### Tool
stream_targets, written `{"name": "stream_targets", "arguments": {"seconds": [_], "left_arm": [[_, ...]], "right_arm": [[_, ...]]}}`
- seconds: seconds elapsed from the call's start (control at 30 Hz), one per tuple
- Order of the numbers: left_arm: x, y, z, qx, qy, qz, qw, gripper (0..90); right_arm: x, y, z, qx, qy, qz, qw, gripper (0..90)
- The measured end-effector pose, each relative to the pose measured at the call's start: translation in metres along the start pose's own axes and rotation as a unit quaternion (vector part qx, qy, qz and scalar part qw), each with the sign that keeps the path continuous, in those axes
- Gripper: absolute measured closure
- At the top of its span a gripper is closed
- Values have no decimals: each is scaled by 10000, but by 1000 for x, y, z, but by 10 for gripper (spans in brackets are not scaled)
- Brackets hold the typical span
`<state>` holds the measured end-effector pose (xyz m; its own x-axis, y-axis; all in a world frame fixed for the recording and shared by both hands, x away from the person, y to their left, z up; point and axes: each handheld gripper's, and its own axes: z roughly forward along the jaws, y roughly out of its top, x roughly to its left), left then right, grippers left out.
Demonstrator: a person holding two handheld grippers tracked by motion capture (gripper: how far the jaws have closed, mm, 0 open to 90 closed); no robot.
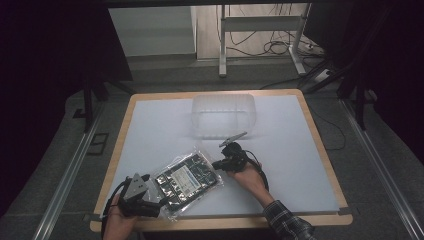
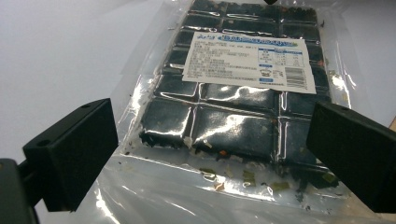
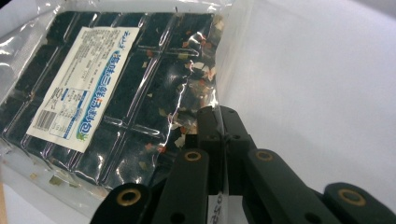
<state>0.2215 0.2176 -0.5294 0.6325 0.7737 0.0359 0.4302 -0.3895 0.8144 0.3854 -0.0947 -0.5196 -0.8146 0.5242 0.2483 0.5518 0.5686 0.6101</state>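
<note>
Your left claw [image 2: 205,154] gapes wide over the pack's [image 1: 187,181] near edge; your right claw [image 3: 219,135], at 3 o'clock, is pinched on its film edge. The pack lies flat on the worktop [image 1: 295,160], bin [image 1: 223,116] at 12 empty: nothing moved yet, I judge.

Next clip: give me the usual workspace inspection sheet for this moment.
Surface: white table top with a wooden rim, flat and mostly bare.
Job's things: clear packet of dark squares with a white label, lying flat near the front; clear tub behind it.
Clutter: nothing seen.
Grippers: left claw open, straddling the packet's near end; right claw shut on the packet's clear edge.
Cables: one trails from each claw along the hands; more lie on the floor beyond the table.
Surroundings: grey floor, rails on both sides, a white frame's legs at the back, dark curtains.
</note>
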Motion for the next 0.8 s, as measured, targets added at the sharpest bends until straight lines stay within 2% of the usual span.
{"name": "stream_targets", "arguments": {"seconds": [0.47,0.53,0.67,0.8], "left_arm": [[0,0,-1,-37,3,-12,10000,18],[0,0,0,-33,-10,-20,10000,17],[0,1,-1,-33,-122,-123,9998,19],[1,1,-2,-41,-120,-109,9999,19]], "right_arm": [[15,22,-27,-215,293,171,9992,891],[19,26,-32,-232,269,156,9992,891],[26,35,-44,-359,367,54,9987,891],[33,44,-57,-452,400,-116,9981,890]]}}
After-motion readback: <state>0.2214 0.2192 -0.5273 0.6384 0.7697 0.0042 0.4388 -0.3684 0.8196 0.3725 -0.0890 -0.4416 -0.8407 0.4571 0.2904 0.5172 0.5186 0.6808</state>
